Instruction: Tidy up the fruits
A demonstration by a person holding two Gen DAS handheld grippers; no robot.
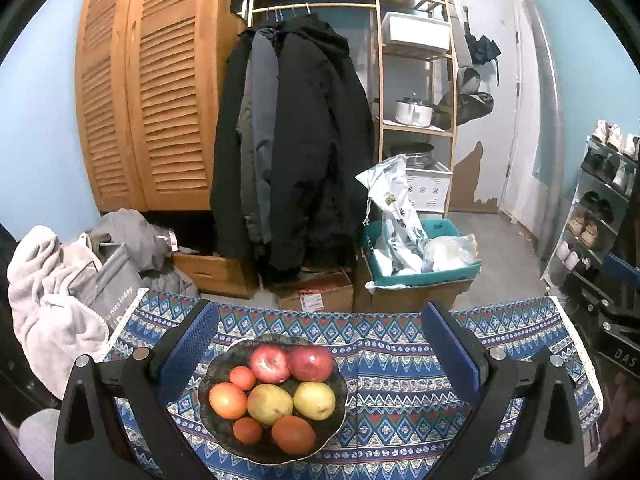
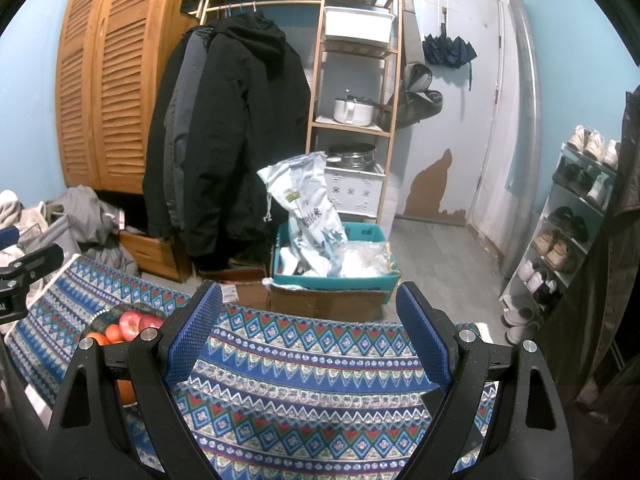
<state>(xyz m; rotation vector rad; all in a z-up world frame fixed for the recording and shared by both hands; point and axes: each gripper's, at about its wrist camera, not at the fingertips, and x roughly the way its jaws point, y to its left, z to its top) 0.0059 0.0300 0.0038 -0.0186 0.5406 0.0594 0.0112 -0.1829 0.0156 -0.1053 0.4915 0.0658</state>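
Observation:
A dark scalloped plate (image 1: 338, 412) rests on the patterned tablecloth (image 1: 400, 380) and holds two red apples (image 1: 292, 362), two yellow pears (image 1: 292, 402) and several oranges (image 1: 228, 400). My left gripper (image 1: 320, 344) hovers over the plate, open, its blue pads on either side of the fruit and touching none. In the right wrist view the plate (image 2: 100, 320) shows at the left edge, partly hidden behind the left finger. My right gripper (image 2: 310, 332) stands open over bare cloth (image 2: 300, 360), to the right of the plate, with nothing between its fingers.
Past the table's far edge, cardboard boxes (image 1: 316, 292) and a teal crate (image 1: 424, 276) with bags stand on the floor. Dark coats (image 1: 296, 140) hang behind. A pile of grey clothes (image 1: 60, 280) lies left. A shoe rack (image 2: 568, 220) lines the right wall.

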